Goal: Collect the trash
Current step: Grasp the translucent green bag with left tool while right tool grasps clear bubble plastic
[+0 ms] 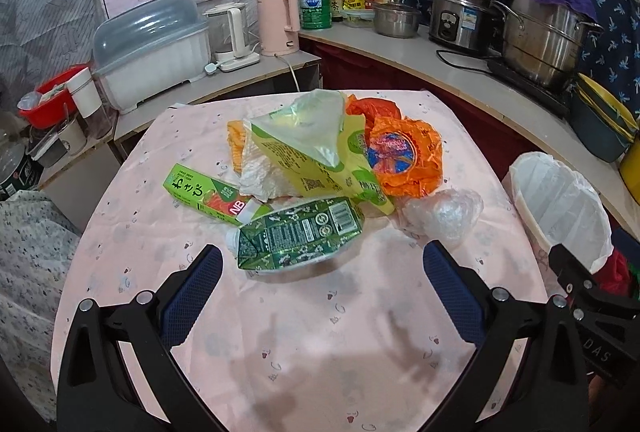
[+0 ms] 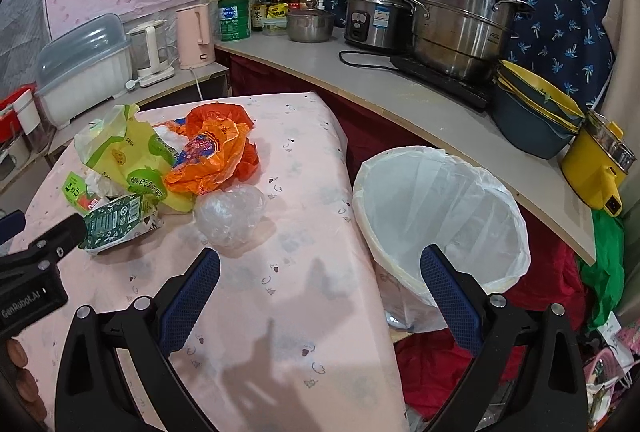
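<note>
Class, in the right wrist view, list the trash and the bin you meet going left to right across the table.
Dark green carton → yellow-green bag → orange wrapper → clear plastic ball → lined bin.

At frame centre, a pale pink tablecloth (image 1: 304, 332) carries small grey and maroon motifs. On it lie a dark green flattened drink carton (image 1: 298, 232) with white print, a crumpled orange plastic bag (image 1: 404, 156) bearing a blue-and-pink roundel, and a yellow-green food pouch (image 2: 132, 160). At right, a white bin liner (image 2: 452, 208).
</note>
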Action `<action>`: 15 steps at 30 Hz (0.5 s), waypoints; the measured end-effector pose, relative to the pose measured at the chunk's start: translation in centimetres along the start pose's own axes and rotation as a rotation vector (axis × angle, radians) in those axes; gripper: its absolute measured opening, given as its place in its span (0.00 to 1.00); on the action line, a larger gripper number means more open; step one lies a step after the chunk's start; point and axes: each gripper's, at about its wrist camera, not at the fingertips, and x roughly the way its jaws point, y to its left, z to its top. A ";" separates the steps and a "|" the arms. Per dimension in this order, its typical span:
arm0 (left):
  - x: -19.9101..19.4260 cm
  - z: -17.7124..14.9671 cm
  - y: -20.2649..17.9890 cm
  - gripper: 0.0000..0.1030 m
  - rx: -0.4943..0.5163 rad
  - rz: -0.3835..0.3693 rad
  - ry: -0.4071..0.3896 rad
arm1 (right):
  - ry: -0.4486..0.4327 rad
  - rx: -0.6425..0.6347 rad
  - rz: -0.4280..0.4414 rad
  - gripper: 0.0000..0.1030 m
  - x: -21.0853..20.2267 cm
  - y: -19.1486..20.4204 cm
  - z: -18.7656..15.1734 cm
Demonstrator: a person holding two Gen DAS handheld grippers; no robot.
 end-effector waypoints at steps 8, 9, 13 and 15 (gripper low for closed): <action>3.3 4.1 1.8 0.93 -0.082 -0.032 0.018 | 0.000 -0.012 0.032 0.93 2.3 1.6 1.3; 3.9 4.5 1.9 0.93 -0.091 -0.037 0.025 | 0.002 -0.013 0.039 0.93 2.7 1.8 1.4; 6.1 5.2 2.0 0.91 -0.122 -0.044 0.063 | 0.018 -0.013 0.081 0.93 4.1 2.7 1.9; 6.9 5.2 2.0 0.81 -0.130 -0.051 0.077 | 0.025 -0.019 0.105 0.93 4.9 3.3 2.0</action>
